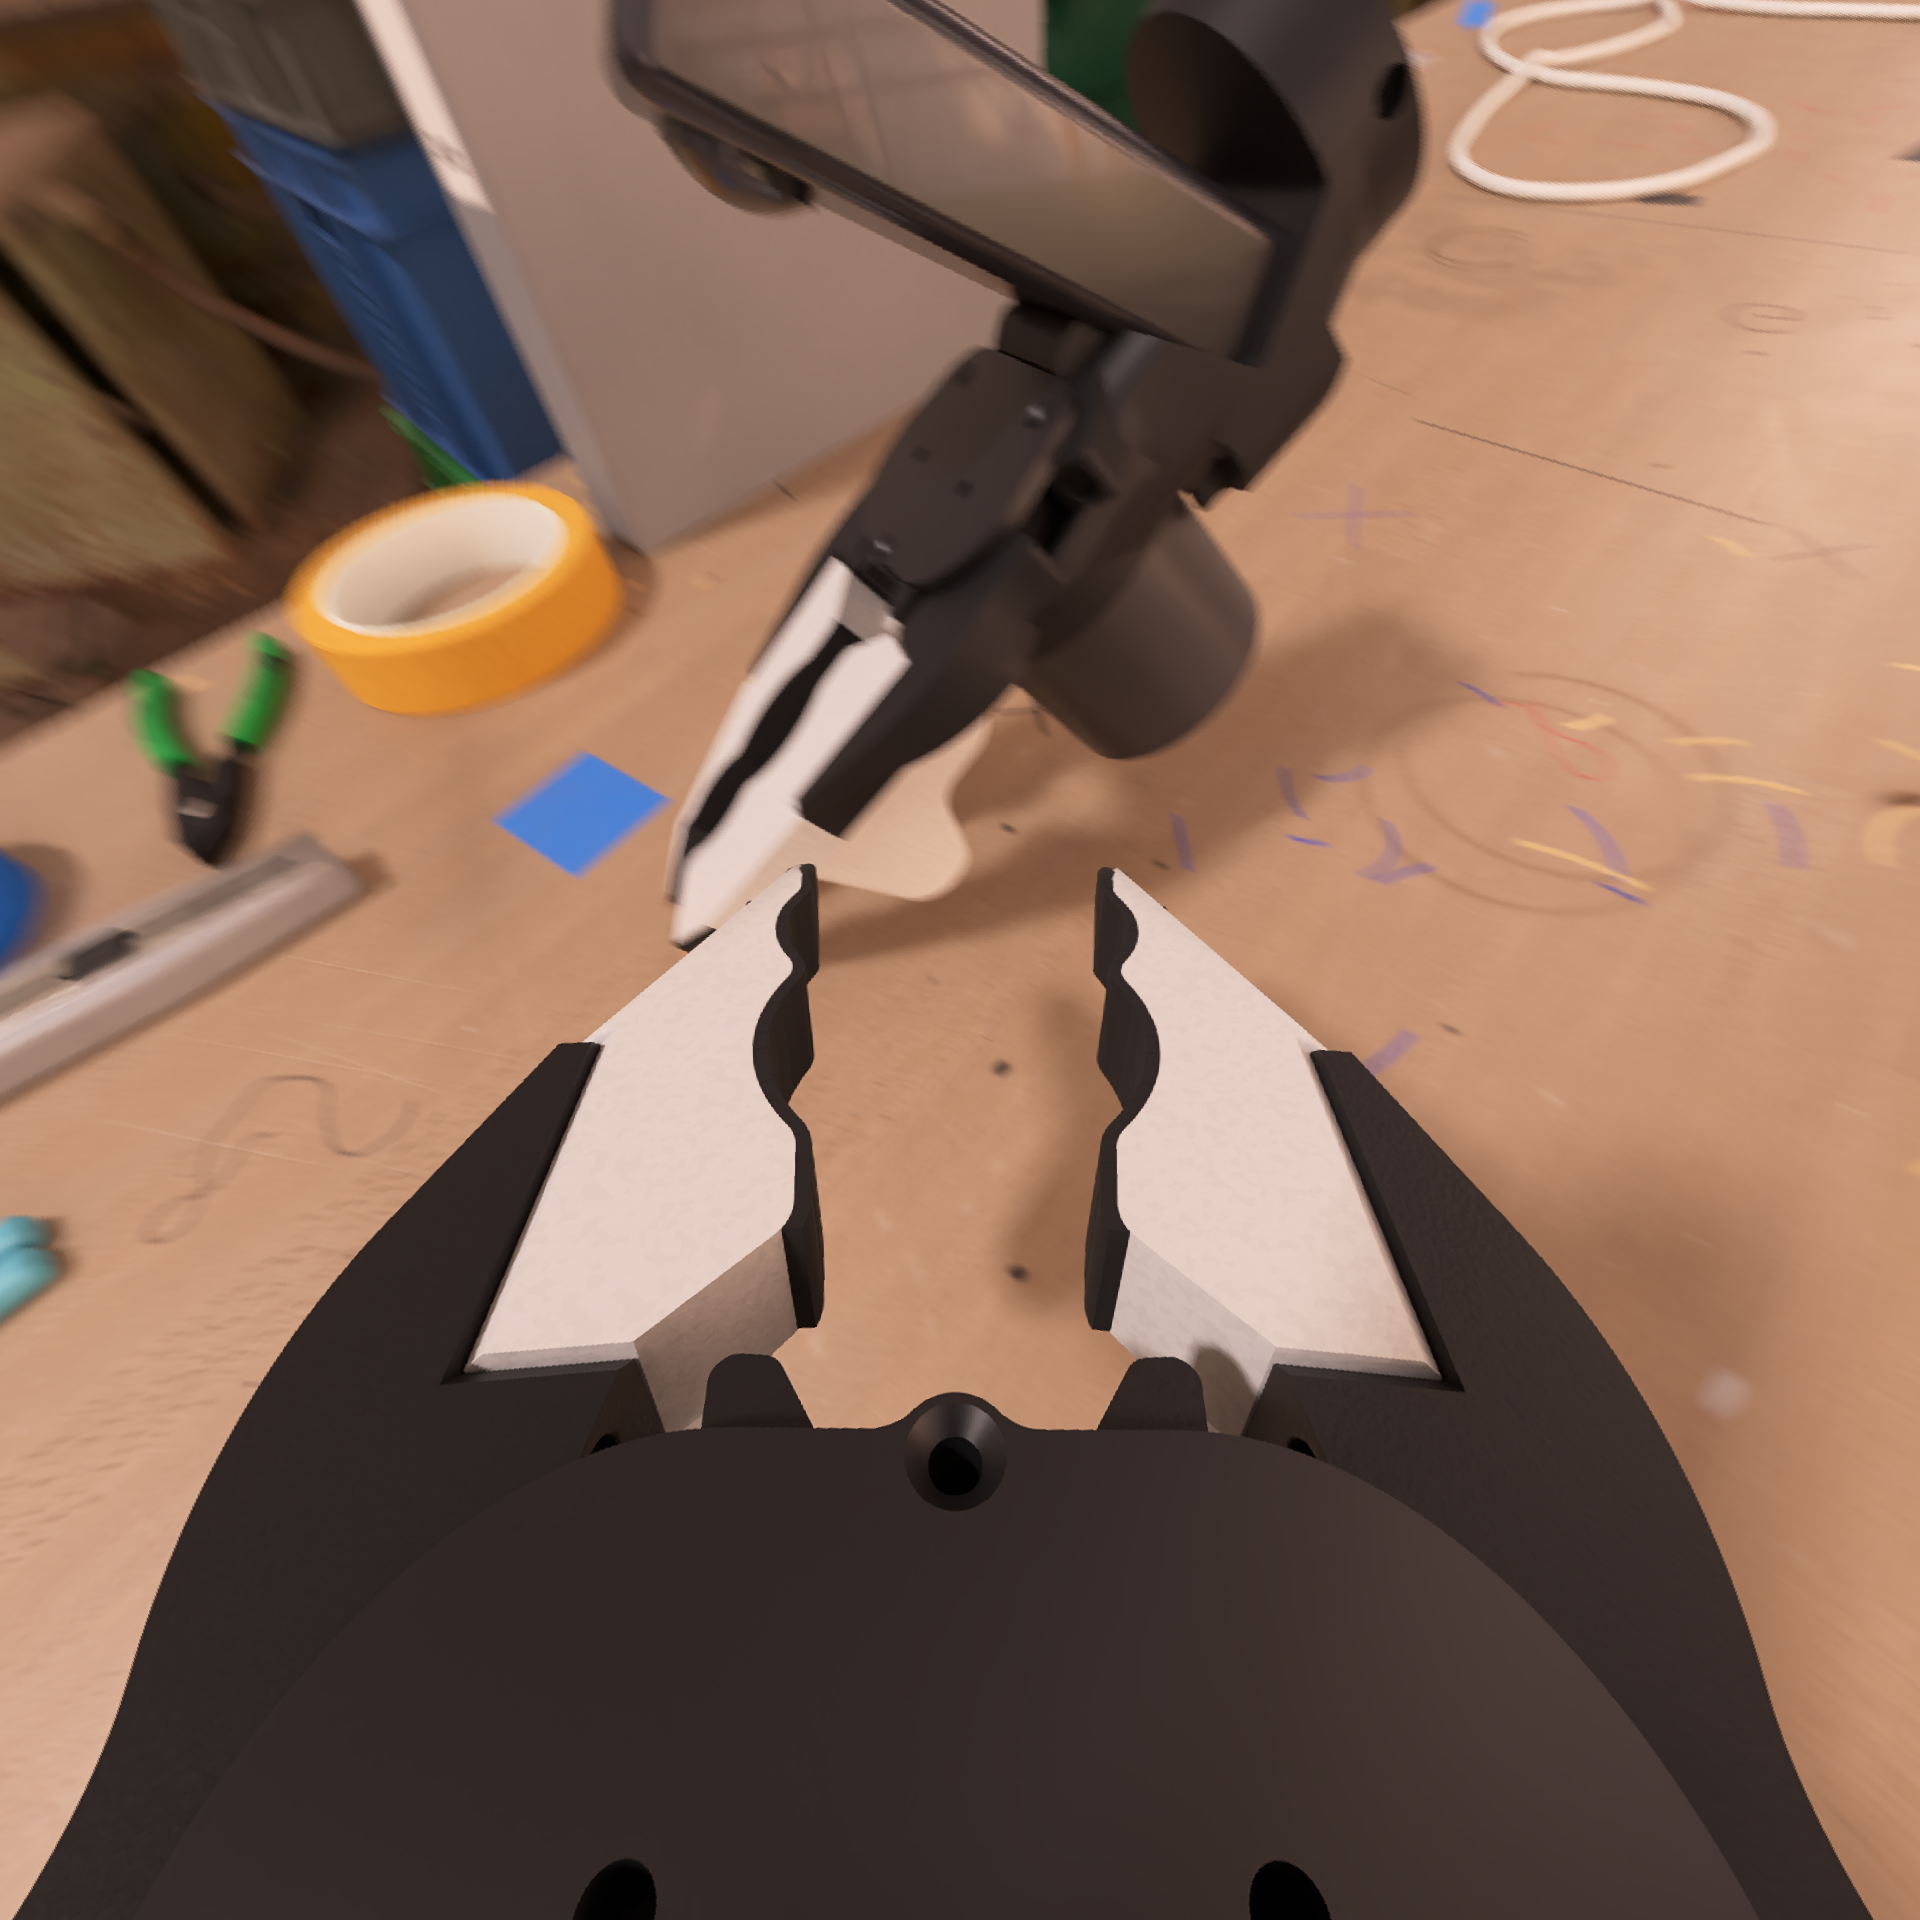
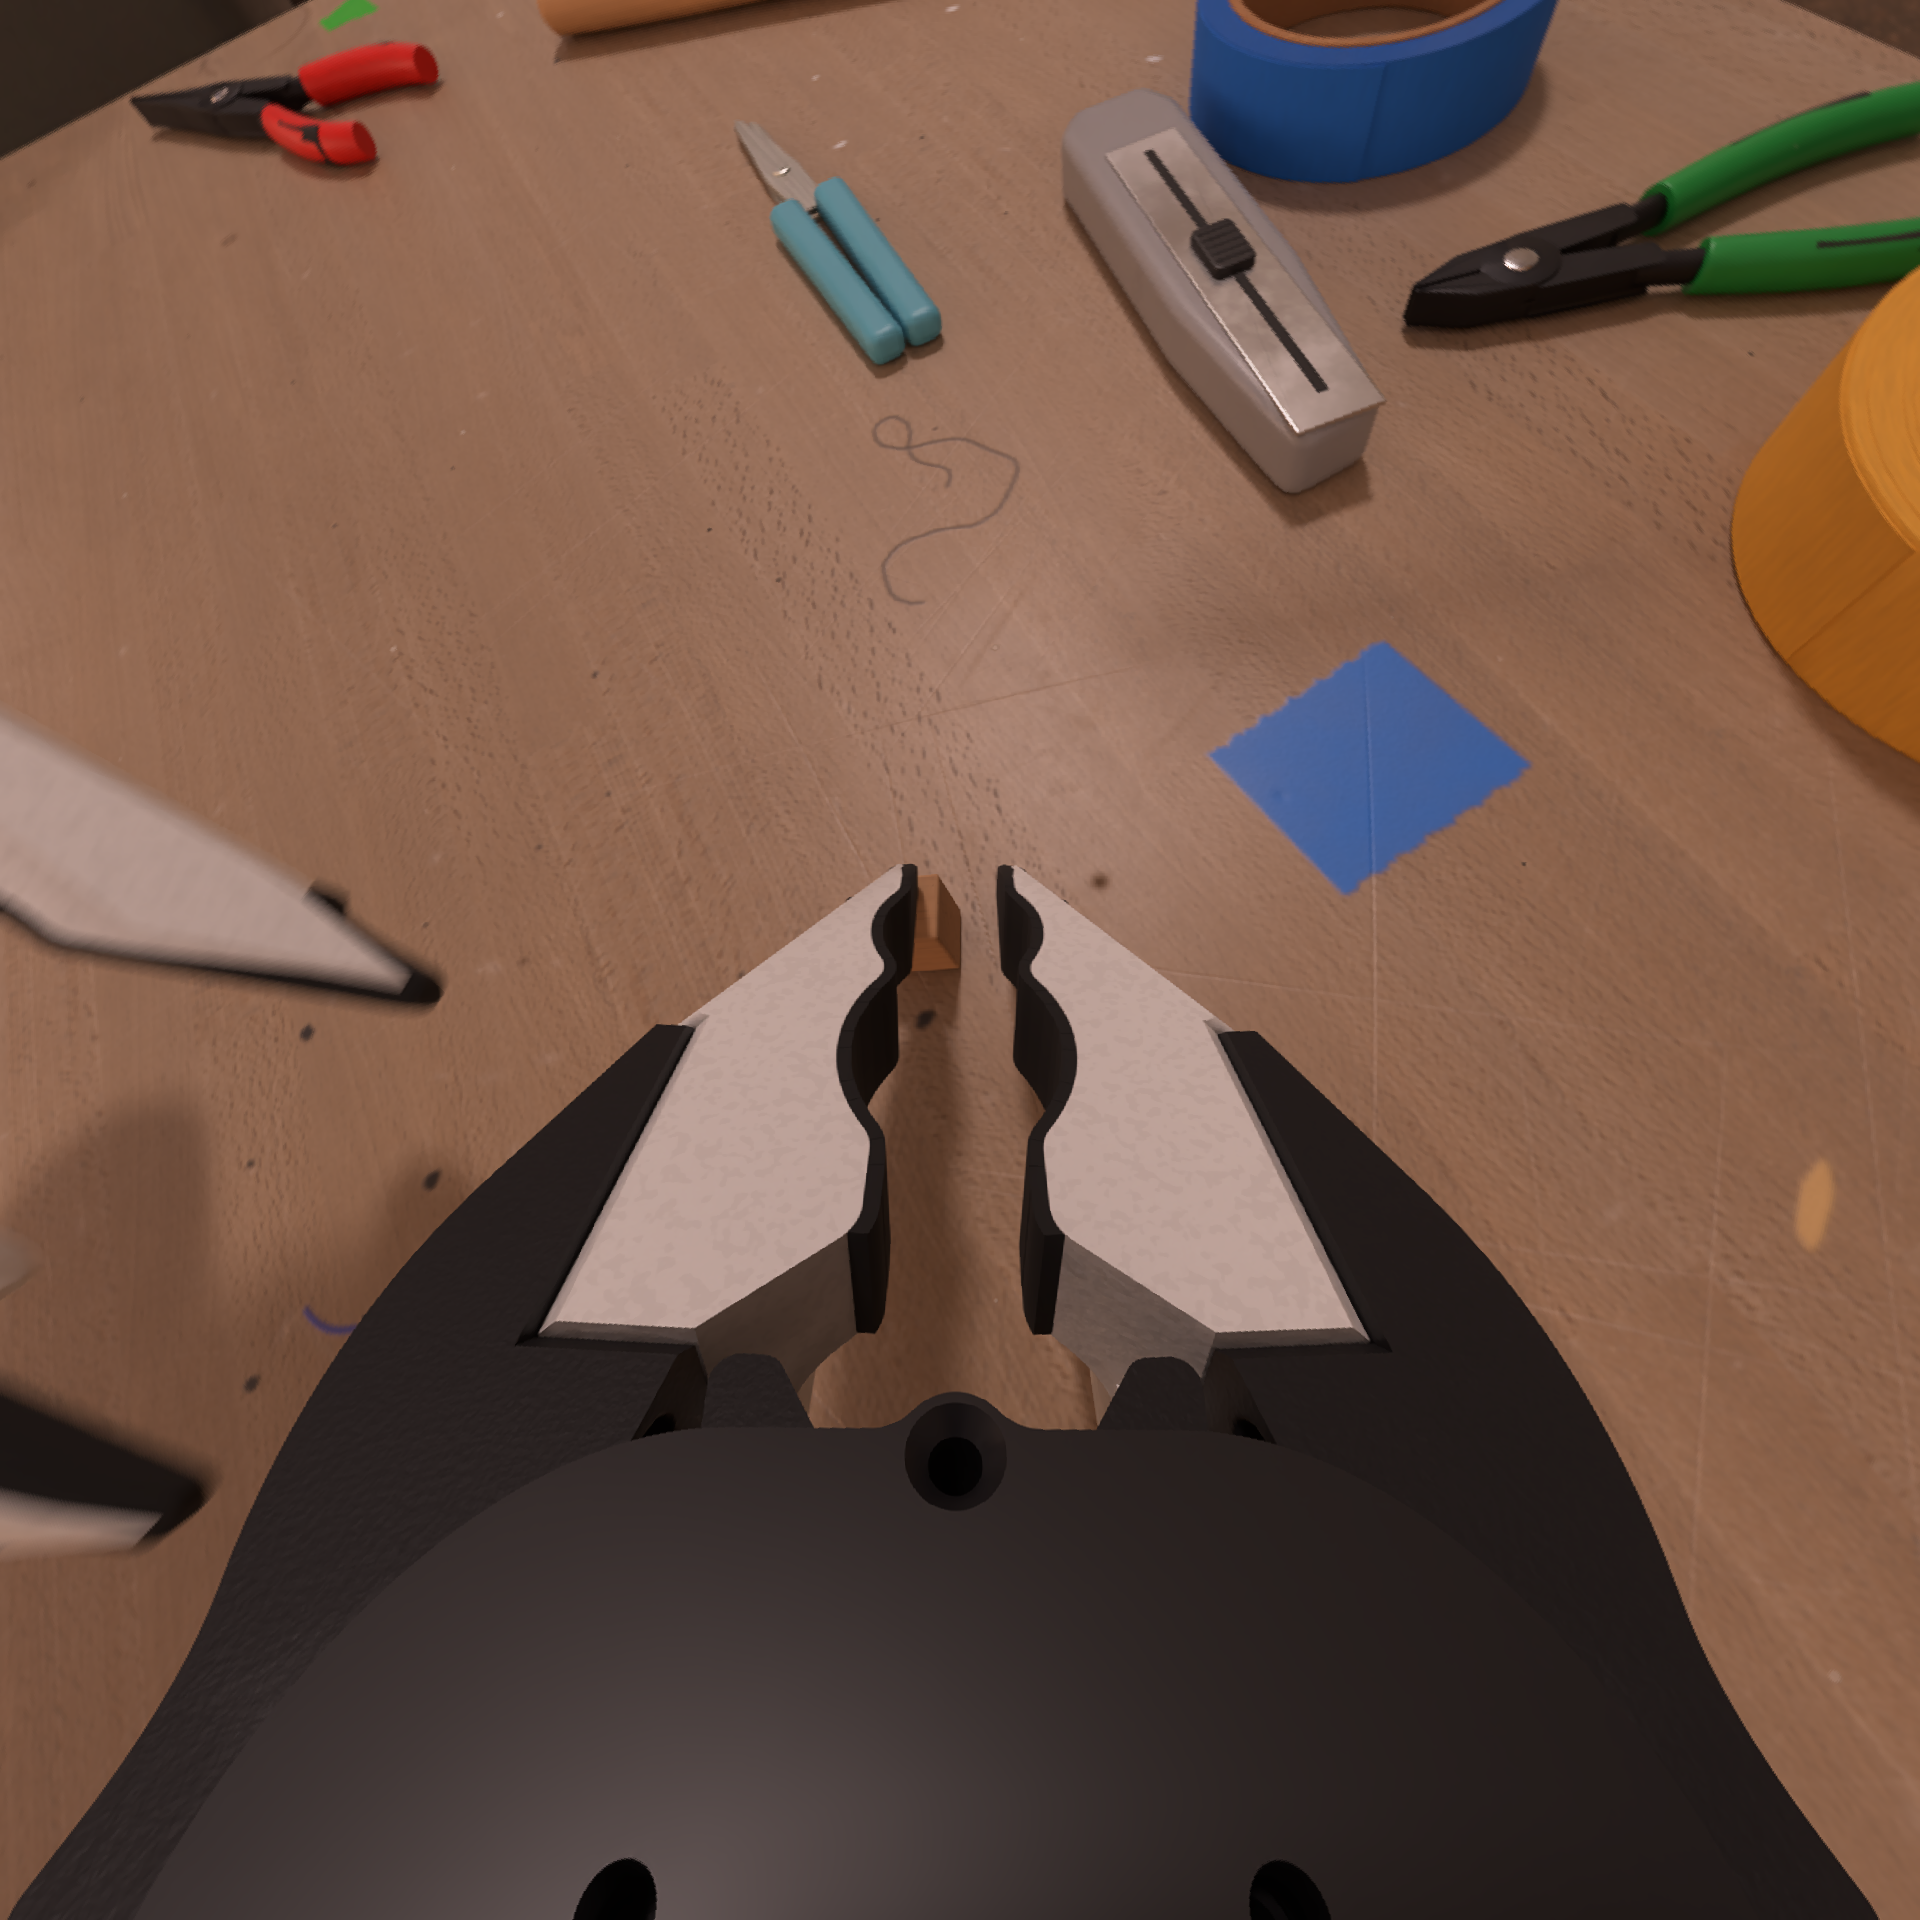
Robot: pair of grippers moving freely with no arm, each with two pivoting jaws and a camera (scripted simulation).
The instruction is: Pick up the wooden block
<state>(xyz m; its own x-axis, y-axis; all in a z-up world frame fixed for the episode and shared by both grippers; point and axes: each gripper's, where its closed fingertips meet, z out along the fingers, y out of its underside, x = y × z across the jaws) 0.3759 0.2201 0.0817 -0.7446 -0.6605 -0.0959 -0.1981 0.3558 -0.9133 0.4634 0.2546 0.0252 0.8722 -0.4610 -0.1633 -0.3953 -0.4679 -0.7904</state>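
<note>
The wooden block (image 2: 935,928) is a small tan piece on the wooden table (image 2: 520,623). It sits between the tips of my right gripper (image 2: 953,883), against the left finger, with a gap to the right finger. The right jaws stand narrowly apart and have not closed on the block. In the left wrist view the right gripper (image 1: 727,862) points steeply down at the table, and the block is hidden behind it. My left gripper (image 1: 956,894) is open and empty, just in front of the right gripper's tips. Its fingers (image 2: 208,914) show at the left edge of the right wrist view.
Around the block lie a blue tape square (image 2: 1371,764), an orange tape roll (image 2: 1849,520), a grey utility knife (image 2: 1216,281), green pliers (image 2: 1662,249), a blue tape roll (image 2: 1361,83), teal snips (image 2: 852,260) and red pliers (image 2: 301,104). A white box (image 1: 665,312) and white rope (image 1: 1600,104) lie farther off.
</note>
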